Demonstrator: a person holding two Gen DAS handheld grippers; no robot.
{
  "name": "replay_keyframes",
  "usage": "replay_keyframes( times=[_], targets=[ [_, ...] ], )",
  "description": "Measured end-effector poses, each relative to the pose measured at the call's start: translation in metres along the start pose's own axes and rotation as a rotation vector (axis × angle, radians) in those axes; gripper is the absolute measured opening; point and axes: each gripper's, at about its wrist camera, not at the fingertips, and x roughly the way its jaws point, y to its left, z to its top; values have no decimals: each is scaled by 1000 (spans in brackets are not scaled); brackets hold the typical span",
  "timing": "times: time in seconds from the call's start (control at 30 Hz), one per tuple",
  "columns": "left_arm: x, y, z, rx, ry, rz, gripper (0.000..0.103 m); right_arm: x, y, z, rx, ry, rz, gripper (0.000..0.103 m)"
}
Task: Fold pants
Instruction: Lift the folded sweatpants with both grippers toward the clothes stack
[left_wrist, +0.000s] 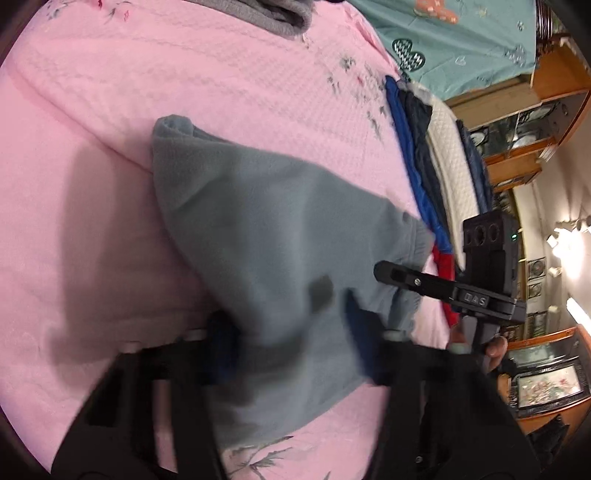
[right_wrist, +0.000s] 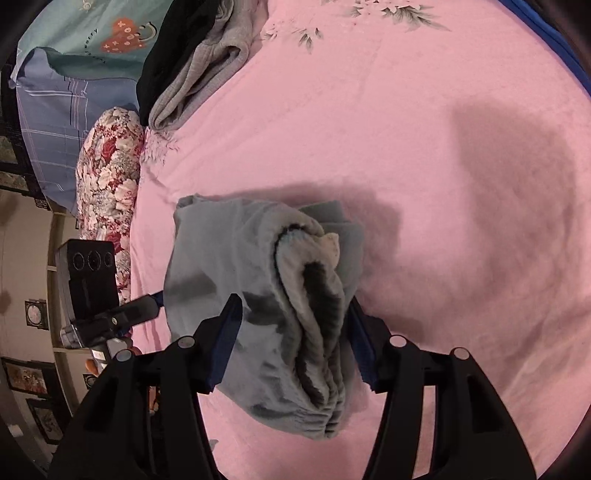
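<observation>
The grey-blue fleece pants (left_wrist: 266, 221) hang folded above the pink bed sheet (left_wrist: 92, 147). My left gripper (left_wrist: 291, 332) is shut on the pants' near edge, its blue pads half buried in the cloth. In the right wrist view the pants (right_wrist: 229, 258) show a bunched elastic waistband (right_wrist: 314, 325) with several layers. My right gripper (right_wrist: 291, 328) is shut on that waistband bundle, with a blue pad on each side. The right gripper also shows in the left wrist view (left_wrist: 391, 275) at the pants' right corner. The left gripper shows in the right wrist view (right_wrist: 147, 306) at their left edge.
A grey garment (right_wrist: 207, 62) and a black one (right_wrist: 173, 44) lie at the far side of the bed. A floral pillow (right_wrist: 110, 177) sits at the left. Folded blue, navy and white clothes (left_wrist: 436, 166) are stacked at the bed's right edge. Wooden cabinets (left_wrist: 546, 74) stand beyond.
</observation>
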Motion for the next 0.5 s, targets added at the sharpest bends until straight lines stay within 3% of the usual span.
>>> replay_keyframes(
  times=[0.03,0.07,0.2,0.33,0.4,0.5],
  targets=[
    [-2,1,-2,-9,-11,15,26,0,2,1,-9,-13,-14,33],
    [-5,2,-4,-16,-19,10,26,1,3,-1,-25,-21,-57,24],
    [-25,-10,-14,4,-89,-18,23,-11,7,-15,-21,-61,-52,18],
    [-50,-29,-14,30,-129,-16,23,-29,35,-31,-114,-126,-79,18],
    [-65,-37,-2,42,-153,-7,23,-35,51,-31,-150,-141,-82,18],
    [-99,-48,40,61,-204,15,23,-49,83,-10,-218,-161,-81,18]
  ],
)
